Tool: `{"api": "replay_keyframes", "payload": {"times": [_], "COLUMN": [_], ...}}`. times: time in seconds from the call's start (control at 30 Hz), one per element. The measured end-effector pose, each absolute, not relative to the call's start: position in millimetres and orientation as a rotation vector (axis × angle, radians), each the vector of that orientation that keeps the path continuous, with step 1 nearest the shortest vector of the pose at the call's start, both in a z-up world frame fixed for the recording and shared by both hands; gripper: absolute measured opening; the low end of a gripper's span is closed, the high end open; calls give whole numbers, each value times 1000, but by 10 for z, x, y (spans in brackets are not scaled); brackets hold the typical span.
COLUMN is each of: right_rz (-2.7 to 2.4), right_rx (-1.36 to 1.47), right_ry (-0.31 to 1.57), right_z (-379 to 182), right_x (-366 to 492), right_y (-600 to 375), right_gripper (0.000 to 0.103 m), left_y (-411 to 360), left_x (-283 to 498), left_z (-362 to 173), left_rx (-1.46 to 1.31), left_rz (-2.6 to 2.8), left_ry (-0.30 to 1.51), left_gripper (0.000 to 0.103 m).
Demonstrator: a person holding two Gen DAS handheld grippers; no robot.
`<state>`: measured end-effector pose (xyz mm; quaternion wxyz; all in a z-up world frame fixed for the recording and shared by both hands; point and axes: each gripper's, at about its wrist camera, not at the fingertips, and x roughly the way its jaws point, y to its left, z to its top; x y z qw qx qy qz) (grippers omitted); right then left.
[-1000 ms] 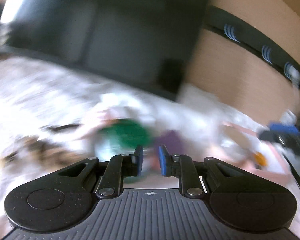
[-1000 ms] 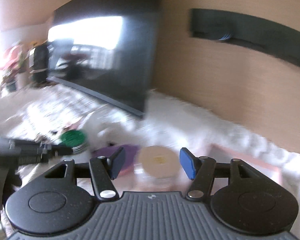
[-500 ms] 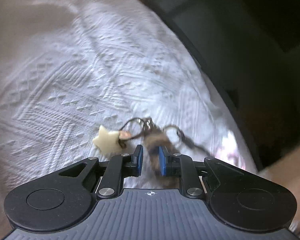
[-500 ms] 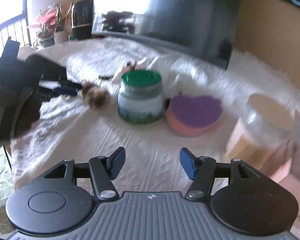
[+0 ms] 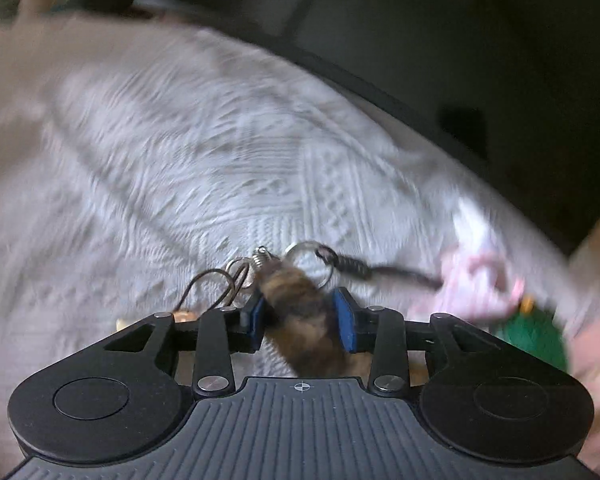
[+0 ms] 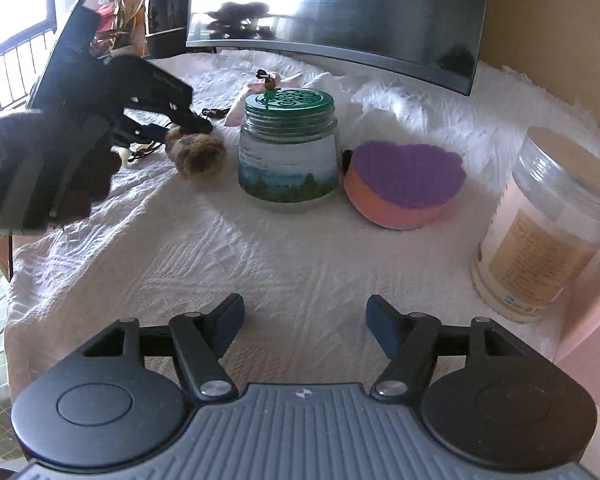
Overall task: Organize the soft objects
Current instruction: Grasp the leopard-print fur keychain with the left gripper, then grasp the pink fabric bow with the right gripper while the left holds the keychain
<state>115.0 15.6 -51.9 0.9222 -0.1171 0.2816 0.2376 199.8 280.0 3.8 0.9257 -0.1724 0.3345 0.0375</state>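
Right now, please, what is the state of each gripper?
Left gripper: jaws have just been opening; brown fur keychain between them, pads apparently off it.
Right gripper: jaws have just been opening; empty.

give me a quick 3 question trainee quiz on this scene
1. True or false: the right gripper holds a jar.
2. What lies between the left gripper's pads?
A. purple sponge
B. furry keychain
C. green lid
3. What colour is the lid of the jar beside the sponge?

Key:
1. False; it is open over bare white cloth.
2. B, the furry keychain; the jaws have just opened and the pads no longer squeeze it.
3. Green.
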Motion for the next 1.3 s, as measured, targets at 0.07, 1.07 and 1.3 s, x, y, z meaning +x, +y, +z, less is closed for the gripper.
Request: {"api": "replay_keyframes", "payload": {"times": [0.07, 1.07, 1.3], "right_rz": [489, 619, 777], "right_rx": [-241, -369, -381], "right_ry": [574, 485, 473], "right_z": [-522, 61, 276], "right_x": [1146, 1199, 1427], "right_y": [157, 857, 1616], "right_gripper": [70, 73, 73], "left_y": [2817, 3887, 4009], "left_x": [1958, 851, 737], "left_z": [6, 1129, 1451], "left_rx": [-340, -340, -307], "left_rz": [58, 75, 56], "left_ry": [684, 136, 62], "left_gripper": [39, 15, 15]}}
